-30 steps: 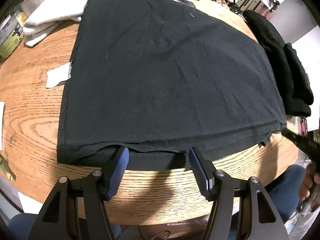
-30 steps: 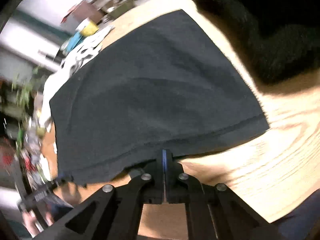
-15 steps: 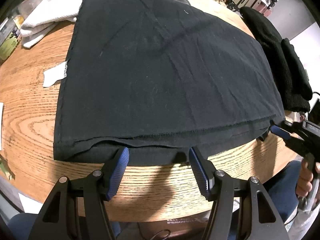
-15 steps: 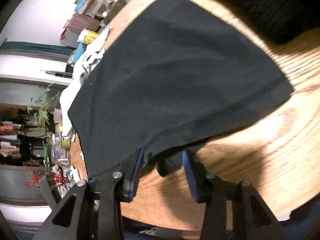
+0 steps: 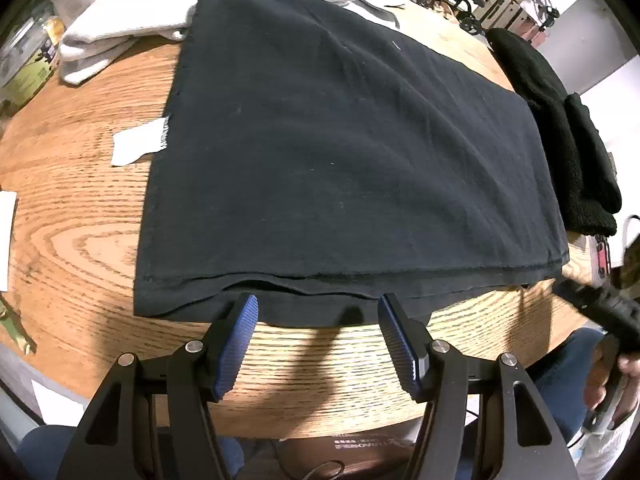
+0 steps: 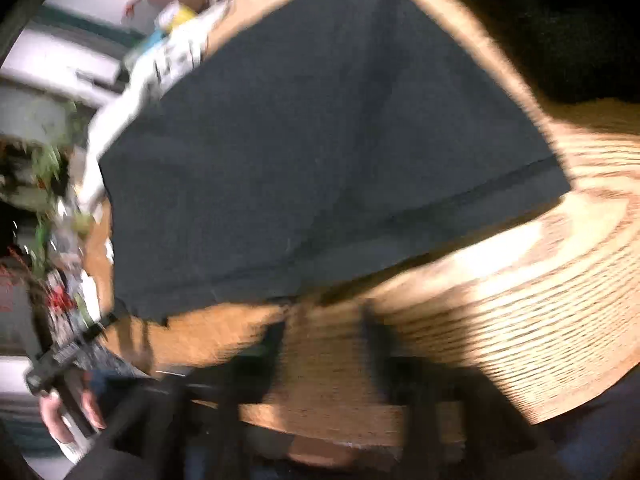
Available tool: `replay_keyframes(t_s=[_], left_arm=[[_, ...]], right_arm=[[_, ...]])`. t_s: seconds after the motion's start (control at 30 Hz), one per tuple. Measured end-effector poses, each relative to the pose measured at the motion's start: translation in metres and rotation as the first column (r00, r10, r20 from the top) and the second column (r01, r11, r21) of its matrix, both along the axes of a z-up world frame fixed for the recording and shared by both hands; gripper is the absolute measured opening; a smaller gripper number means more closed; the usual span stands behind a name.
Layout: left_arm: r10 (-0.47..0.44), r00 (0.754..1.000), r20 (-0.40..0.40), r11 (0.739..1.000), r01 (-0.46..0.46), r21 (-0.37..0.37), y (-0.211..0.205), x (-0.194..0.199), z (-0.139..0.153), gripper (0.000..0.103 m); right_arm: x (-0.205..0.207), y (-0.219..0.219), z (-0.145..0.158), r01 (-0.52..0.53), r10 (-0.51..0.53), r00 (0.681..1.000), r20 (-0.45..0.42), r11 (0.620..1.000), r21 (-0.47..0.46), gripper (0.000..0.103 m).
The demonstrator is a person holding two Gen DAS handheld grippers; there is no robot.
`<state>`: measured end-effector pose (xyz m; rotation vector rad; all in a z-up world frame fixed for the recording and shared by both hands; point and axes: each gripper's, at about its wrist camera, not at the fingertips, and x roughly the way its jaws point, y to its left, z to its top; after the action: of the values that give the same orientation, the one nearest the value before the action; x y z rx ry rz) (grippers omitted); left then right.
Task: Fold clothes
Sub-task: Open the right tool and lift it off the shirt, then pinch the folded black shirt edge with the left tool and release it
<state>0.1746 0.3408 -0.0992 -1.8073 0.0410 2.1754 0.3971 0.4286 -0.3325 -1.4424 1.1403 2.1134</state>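
Note:
A black folded garment (image 5: pixel 352 152) lies flat on the round wooden table (image 5: pixel 80 216), its near hem by the table's front edge. My left gripper (image 5: pixel 316 340) is open and empty, its blue pads (image 5: pixel 236 344) just short of the hem. The garment also shows in the blurred right wrist view (image 6: pixel 320 152). My right gripper (image 6: pixel 324 344) is open and empty, over bare wood just off the garment's near edge. It appears in the left wrist view (image 5: pixel 592 308) at the right, off the garment's corner.
White cloth (image 5: pixel 120 20) lies at the back left. A black fuzzy garment (image 5: pixel 560 136) lies along the right. A white tag (image 5: pixel 140 146) sticks out at the black garment's left edge. Clutter and boxes stand behind the table.
My right gripper was shut at the hem, opened, and has drawn back off the garment's edge. My left gripper stayed open and backed off slightly.

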Motion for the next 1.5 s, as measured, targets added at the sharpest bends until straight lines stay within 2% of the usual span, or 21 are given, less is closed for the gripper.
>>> replay_keyframes(t_s=[0.13, 0.3, 0.4, 0.43, 0.47, 0.53, 0.63, 0.7, 0.83, 0.87, 0.9, 0.97, 1.0, 1.07, 1.17, 1.27, 1.3, 1.37, 1.4, 1.43, 1.5], left_arm=[[0.052, 0.999, 0.003, 0.999, -0.052, 0.006, -0.016, -0.003, 0.006, 0.063], [0.143, 0.989, -0.029, 0.99, -0.143, -0.003, -0.049, -0.011, 0.025, 0.063], [0.202, 0.978, -0.042, 0.979, -0.203, -0.022, -0.073, -0.017, 0.033, 0.063], [0.215, 0.976, -0.035, 0.976, -0.216, -0.027, -0.079, -0.018, 0.033, 0.063], [0.22, 0.975, -0.018, 0.975, -0.221, -0.027, -0.079, -0.02, 0.029, 0.064], [0.231, 0.973, 0.012, 0.973, -0.23, -0.032, -0.08, -0.025, 0.021, 0.064], [0.245, 0.969, 0.03, 0.969, -0.243, -0.05, -0.082, -0.031, 0.012, 0.063], [0.254, 0.966, 0.041, 0.966, -0.251, -0.058, -0.091, -0.029, 0.011, 0.064], [0.25, 0.964, 0.086, 0.968, -0.246, -0.055, -0.094, -0.03, 0.006, 0.063], [0.245, 0.964, 0.101, 0.969, -0.24, -0.056, -0.094, -0.03, 0.004, 0.064], [0.24, 0.964, 0.118, 0.97, -0.235, -0.058, -0.094, -0.029, 0.003, 0.063], [0.234, 0.961, 0.149, 0.972, -0.23, -0.048, -0.095, -0.028, 0.003, 0.064], [0.228, 0.959, 0.166, 0.974, -0.226, -0.032, -0.094, -0.027, 0.002, 0.064], [0.226, 0.956, 0.19, 0.974, -0.227, -0.016, -0.091, -0.027, -0.001, 0.063], [0.234, 0.952, 0.198, 0.972, -0.234, -0.022, -0.085, -0.028, -0.006, 0.063], [0.216, 0.958, 0.189, 0.976, -0.211, -0.049, -0.075, -0.027, -0.012, 0.062], [0.211, 0.959, 0.187, 0.977, -0.203, -0.06, -0.072, -0.026, -0.015, 0.059], [0.205, 0.961, 0.187, 0.978, -0.193, -0.08, -0.068, -0.023, -0.021, 0.031], [0.199, 0.964, 0.174, 0.978, -0.184, -0.097, -0.067, -0.021, -0.021, 0.022], [0.194, 0.966, 0.172, 0.979, -0.178, -0.104, -0.066, -0.019, -0.022, 0.004], [0.183, 0.963, 0.199, 0.982, -0.17, -0.082, -0.068, -0.015, -0.023, 0.004]], right_arm=[[0.028, 0.028, 0.016, 0.084, -0.084, 0.996, -0.013, 0.995, 0.051, 0.063], [0.05, 0.072, 0.027, 0.118, -0.145, 0.986, 0.084, 0.957, 0.266, 0.057], [0.043, 0.085, 0.017, 0.08, -0.111, 0.988, 0.109, 0.963, 0.257, 0.05], [0.039, 0.086, 0.013, 0.063, -0.088, 0.991, 0.101, 0.973, 0.224, 0.047], [0.034, 0.086, 0.008, 0.045, -0.061, 0.994, 0.089, 0.982, 0.182, 0.038], [0.029, 0.083, 0.0, -0.008, -0.004, 0.995, 0.097, 0.991, 0.13, 0.006], [0.044, 0.082, 0.014, -0.001, -0.013, 0.997, 0.074, 0.985, 0.174, 0.003], [0.062, 0.086, 0.021, 0.037, -0.043, 0.998, 0.039, 0.989, 0.146, 0.003], [0.067, 0.091, 0.01, 0.03, -0.043, 0.995, 0.086, 0.99, 0.139, 0.013], [0.069, 0.093, 0.012, 0.052, -0.06, 0.996, 0.063, 0.99, 0.135, 0.023], [0.072, 0.094, 0.019, 0.073, -0.072, 0.997, -0.009, 0.989, 0.129, 0.05], [0.082, 0.093, 0.036, 0.123, -0.099, 0.984, -0.149, 0.98, 0.159, 0.066], [0.085, 0.091, 0.042, 0.145, -0.108, 0.975, -0.194, 0.971, 0.189, 0.066], [0.087, 0.088, 0.042, 0.151, -0.108, 0.972, -0.209, 0.968, 0.201, 0.067], [0.09, 0.088, 0.038, 0.125, -0.09, 0.976, -0.199, 0.977, 0.175, 0.068], [0.08, 0.079, 0.024, 0.097, -0.07, 0.987, -0.143, 0.976, 0.195, 0.071], [0.078, 0.076, 0.022, 0.084, -0.058, 0.99, -0.131, 0.976, 0.201, 0.071], [0.077, 0.072, 0.02, 0.062, -0.037, 0.992, -0.122, 0.976, 0.21, 0.072], [0.076, 0.07, 0.02, 0.055, -0.029, 0.992, -0.121, 0.975, 0.215, 0.073], [0.076, 0.069, 0.02, 0.051, -0.025, 0.992, -0.121, 0.975, 0.217, 0.075], [0.077, 0.068, 0.018, 0.047, -0.022, 0.993, -0.119, 0.976, 0.212, 0.076]])
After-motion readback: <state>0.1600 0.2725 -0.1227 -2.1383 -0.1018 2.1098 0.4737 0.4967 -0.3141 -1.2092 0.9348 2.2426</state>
